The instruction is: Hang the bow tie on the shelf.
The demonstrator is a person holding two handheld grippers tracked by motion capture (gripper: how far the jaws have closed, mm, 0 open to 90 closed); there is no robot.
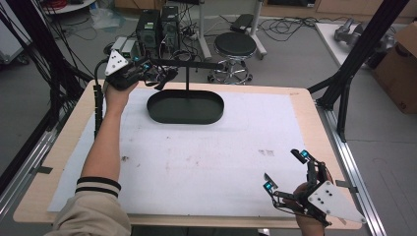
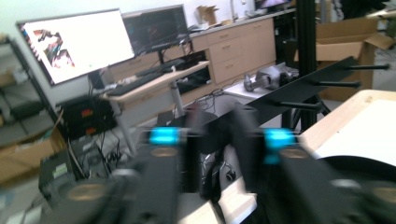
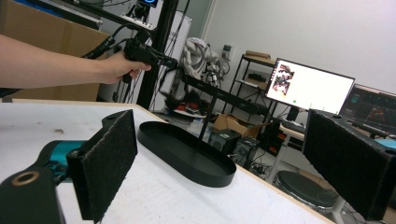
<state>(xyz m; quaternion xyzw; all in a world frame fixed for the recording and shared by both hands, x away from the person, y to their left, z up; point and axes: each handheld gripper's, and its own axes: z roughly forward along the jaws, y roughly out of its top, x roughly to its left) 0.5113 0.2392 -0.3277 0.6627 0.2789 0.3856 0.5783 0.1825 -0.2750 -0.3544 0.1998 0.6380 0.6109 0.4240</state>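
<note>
Left gripper (image 1: 158, 74) is hovering at the left end of the rack's bar (image 1: 196, 64), jaws parted with that end between them. The view is too blurred to tell if the pads are touching it. Right gripper (image 1: 285, 169) is idling wide open, near right. Rack (image 1: 186, 117) is standing far, left of centre. I'm judging it to be stiff, light, smooth-painted metal, so slippery. Pulling at the bar end is risking a tip, so gripping the post (image 1: 187, 83) low down is looking safer.

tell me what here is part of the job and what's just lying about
Part of the job:
- black stand with its oval tray base
- small dark thing at the left gripper
- left gripper

Just about:
- right gripper, open and holding nothing
- stool
- monitors
- cardboard box
</note>
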